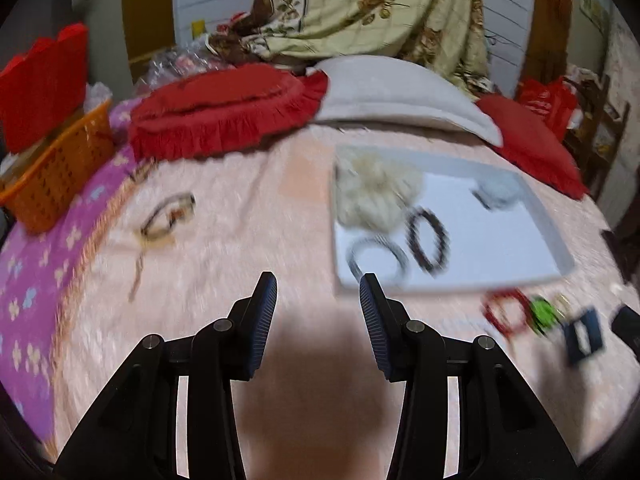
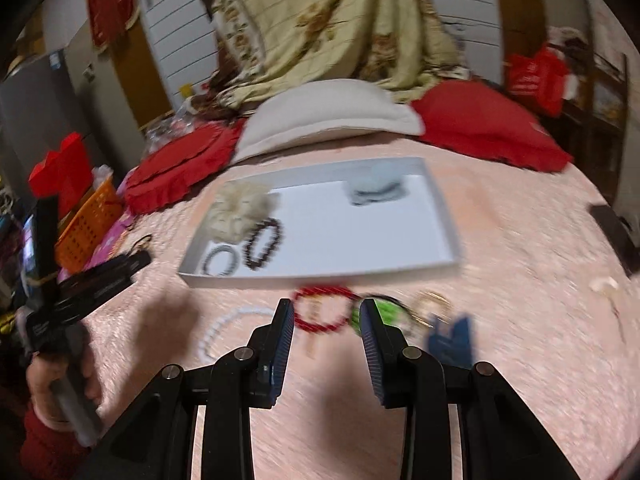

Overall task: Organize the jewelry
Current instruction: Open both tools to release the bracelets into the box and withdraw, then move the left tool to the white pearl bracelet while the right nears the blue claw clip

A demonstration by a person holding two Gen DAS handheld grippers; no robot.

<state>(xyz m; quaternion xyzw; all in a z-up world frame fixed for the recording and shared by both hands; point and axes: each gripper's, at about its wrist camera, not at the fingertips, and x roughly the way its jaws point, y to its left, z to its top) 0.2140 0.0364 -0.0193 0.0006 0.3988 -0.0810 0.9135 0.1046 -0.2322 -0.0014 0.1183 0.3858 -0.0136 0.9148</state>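
Two grippers hovering over fuzzy pink bedspread, both frames blurring. Right gripper standing wide open, gripping nothing, ribbed blue pads flanking red beaded bracelet below; green piece, blue clip, white bead loop lying alongside. Left gripper gaping equally, holding nothing. Beyond, shallow white rectangular tray carrying dark bead bracelets, fluffy cream scrunchie, pale blue scrunchie.
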